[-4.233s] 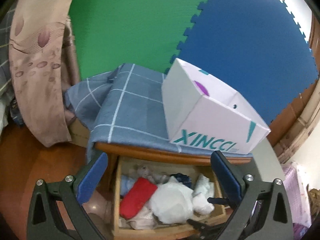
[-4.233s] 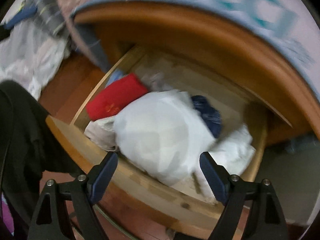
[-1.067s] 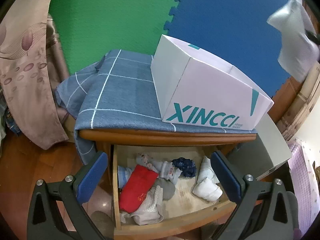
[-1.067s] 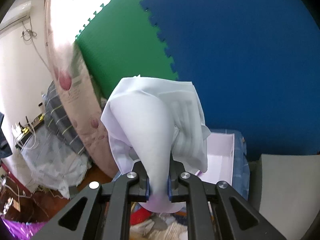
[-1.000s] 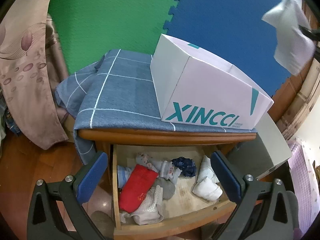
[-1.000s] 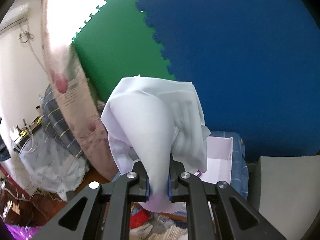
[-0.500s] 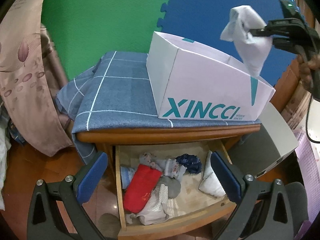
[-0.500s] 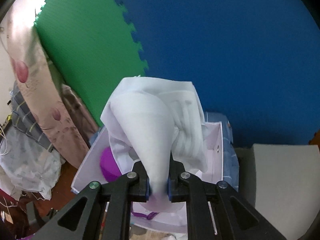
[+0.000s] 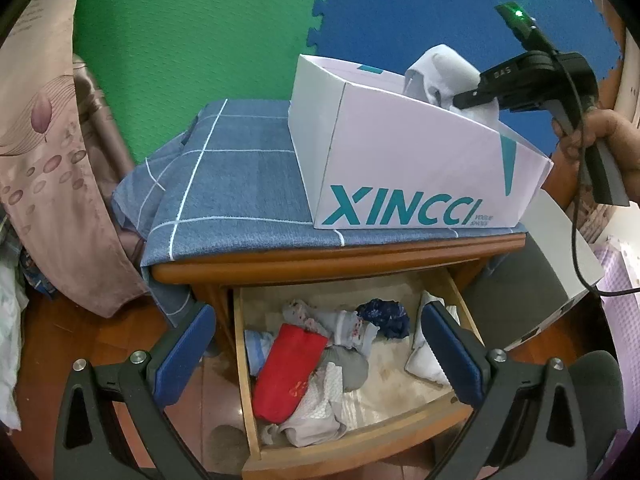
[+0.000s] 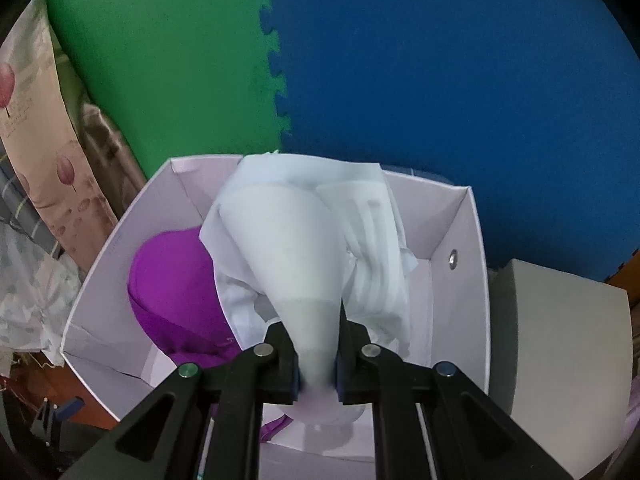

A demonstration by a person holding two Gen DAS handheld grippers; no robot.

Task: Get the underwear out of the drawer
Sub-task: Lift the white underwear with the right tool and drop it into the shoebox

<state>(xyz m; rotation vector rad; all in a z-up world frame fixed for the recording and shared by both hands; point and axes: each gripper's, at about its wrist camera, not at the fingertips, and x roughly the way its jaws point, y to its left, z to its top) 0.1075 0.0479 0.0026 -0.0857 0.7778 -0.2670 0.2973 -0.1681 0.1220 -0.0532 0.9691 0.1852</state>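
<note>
My right gripper (image 10: 318, 354) is shut on white underwear (image 10: 304, 248) and holds it over the open white XINCCI box (image 10: 464, 232), which has a purple garment (image 10: 168, 292) in it. In the left wrist view the right gripper (image 9: 466, 100) holds the white underwear (image 9: 438, 66) just above the box (image 9: 400, 160) rim. My left gripper (image 9: 316, 348) is open and empty, in front of the open wooden drawer (image 9: 352, 446). The drawer holds a red garment (image 9: 288, 372), a dark blue one (image 9: 386, 314), a white one (image 9: 426, 362) and several more.
The box stands on a blue checked cloth (image 9: 224, 184) covering the wooden cabinet (image 9: 340, 258). A pink patterned curtain (image 9: 44, 152) hangs at the left. A grey box (image 9: 556, 256) stands right of the cabinet. Green and blue foam mats (image 9: 400, 12) form the back wall.
My right gripper has carried the white underwear from the drawer up and over the box, and now lowers it toward the box opening. My left gripper has stayed open before the drawer.
</note>
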